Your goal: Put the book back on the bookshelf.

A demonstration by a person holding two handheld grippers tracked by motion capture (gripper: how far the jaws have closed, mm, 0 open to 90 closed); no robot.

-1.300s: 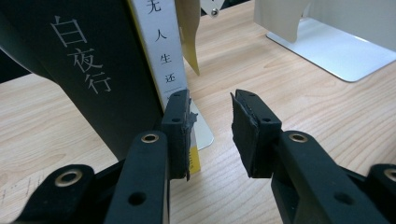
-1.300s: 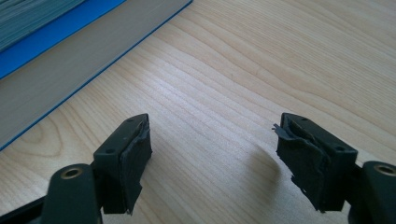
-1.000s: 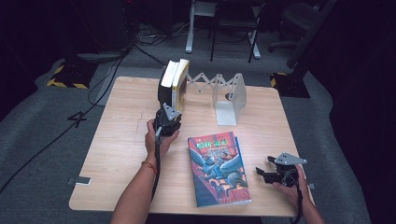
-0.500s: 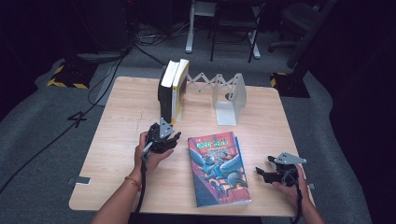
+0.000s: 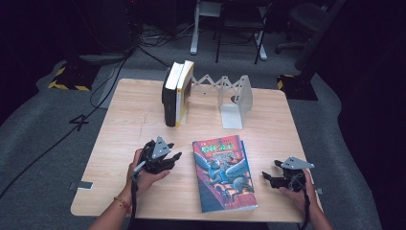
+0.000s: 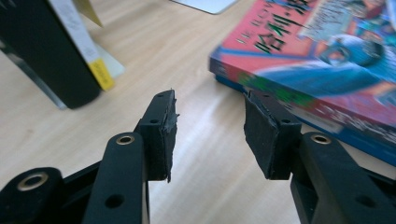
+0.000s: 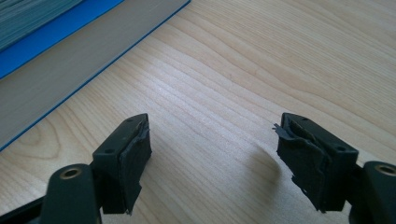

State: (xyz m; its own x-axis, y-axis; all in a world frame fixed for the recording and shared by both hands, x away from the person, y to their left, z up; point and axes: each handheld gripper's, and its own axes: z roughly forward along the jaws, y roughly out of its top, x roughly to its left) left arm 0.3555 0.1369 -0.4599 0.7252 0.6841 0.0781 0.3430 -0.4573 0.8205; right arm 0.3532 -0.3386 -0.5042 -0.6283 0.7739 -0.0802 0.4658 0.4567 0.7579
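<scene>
Colourful book (image 6: 322, 56) cut off at top and right edge in left gripper view; cover words blurred, can't read. Same book in right gripper view just blue corner, rest cut off at top left. Black book (image 6: 46, 51) cut off at top and left edge; spine label (image 6: 79, 42) too blurry to read. Forearms cut off at bottom edge in high view. Floor behind table (image 5: 129, 120) too dark to make out.

Books on the desk (image 5: 124, 120)

Flat book (image 5: 224, 173) lies near, centre; upright books (image 5: 177, 93) stand far left; bookend (image 5: 234, 103) to their right.
</scene>
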